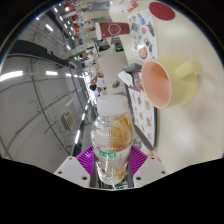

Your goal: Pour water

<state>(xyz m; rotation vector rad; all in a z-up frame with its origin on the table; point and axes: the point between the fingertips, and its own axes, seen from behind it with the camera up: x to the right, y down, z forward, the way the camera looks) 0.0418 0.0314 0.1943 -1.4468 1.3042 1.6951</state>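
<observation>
Clear plastic, ribbed, with amber liquid inside: one bottle (112,148) sits between my two fingers, and both purple pads (88,157) press against its sides, so I am clenched on it. Its green-ringed neck lies nearest me, just above the pads, and its body reaches away from me toward the cup. I am rolled well over onto my side, so the whole room stands tilted around me and the table (190,40) rises like a wall beside the bottle. One cup (168,82), yellow outside and pink inside, stands on that table just beyond the bottle, its mouth facing me and its handle on the far side. It rests on one patterned mat (150,100). Farther along the table lies one red disc (162,12). I cannot tell whether any liquid is leaving the bottle.
</observation>
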